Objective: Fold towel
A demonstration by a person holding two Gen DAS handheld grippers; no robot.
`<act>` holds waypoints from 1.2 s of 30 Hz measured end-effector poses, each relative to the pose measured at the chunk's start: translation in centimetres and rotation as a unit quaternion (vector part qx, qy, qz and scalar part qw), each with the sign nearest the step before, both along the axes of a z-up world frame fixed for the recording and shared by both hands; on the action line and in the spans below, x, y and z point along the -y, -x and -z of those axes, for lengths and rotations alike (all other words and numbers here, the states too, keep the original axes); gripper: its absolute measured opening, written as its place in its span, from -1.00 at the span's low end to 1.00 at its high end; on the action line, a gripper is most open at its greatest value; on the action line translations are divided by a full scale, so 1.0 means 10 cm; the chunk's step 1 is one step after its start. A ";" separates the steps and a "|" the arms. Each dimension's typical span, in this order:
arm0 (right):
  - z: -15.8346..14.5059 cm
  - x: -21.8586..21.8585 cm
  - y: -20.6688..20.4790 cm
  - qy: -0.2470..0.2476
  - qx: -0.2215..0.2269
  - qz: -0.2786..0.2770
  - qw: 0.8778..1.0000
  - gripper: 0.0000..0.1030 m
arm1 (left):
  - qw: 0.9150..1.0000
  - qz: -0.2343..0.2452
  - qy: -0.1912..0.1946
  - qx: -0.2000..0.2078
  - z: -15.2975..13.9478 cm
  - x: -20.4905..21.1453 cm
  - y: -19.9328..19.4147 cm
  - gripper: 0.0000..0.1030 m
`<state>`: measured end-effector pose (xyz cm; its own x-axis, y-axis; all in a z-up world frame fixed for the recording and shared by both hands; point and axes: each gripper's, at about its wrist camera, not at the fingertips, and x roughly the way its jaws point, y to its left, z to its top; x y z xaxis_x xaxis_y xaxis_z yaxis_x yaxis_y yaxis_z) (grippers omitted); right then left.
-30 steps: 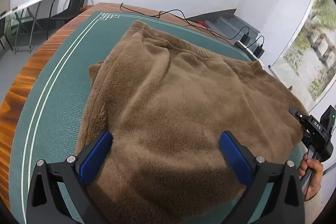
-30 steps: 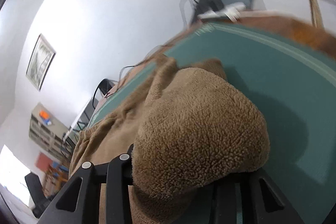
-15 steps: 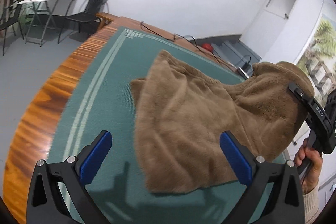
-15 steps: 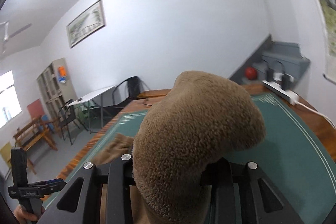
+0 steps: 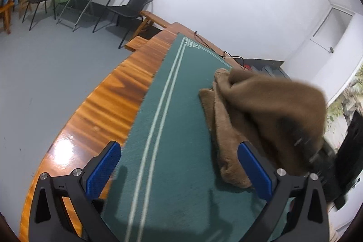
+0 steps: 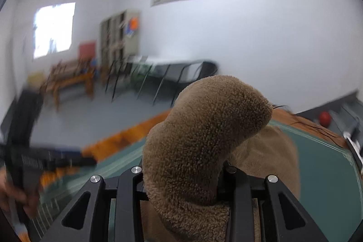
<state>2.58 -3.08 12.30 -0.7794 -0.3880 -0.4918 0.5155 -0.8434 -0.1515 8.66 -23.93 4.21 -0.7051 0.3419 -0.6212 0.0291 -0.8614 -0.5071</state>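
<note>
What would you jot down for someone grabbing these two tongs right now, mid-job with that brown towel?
Right tongs: shut on a bunched edge of the brown fleece towel, lifted above the green table mat.
Left tongs: open, holding nothing, over bare mat beside the towel.
Towel: partly lying on the mat, its raised part draped from the right tongs.
Done: one edge picked up and carried over the rest.
Left: lay that edge down, smooth it, finish the fold.

The wooden table (image 5: 118, 92) is covered by a green mat (image 5: 181, 128) with pale border lines. On the mat, the lower part of the brown towel (image 5: 224, 128) is laid; a black cable (image 5: 229, 56) is seen at the far edge.
</note>
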 end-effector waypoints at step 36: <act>0.46 0.16 -0.03 -0.006 0.065 -0.020 0.998 0.65 | 0.998 -0.005 -0.005 -0.067 -0.69 -0.14 -0.18 1.00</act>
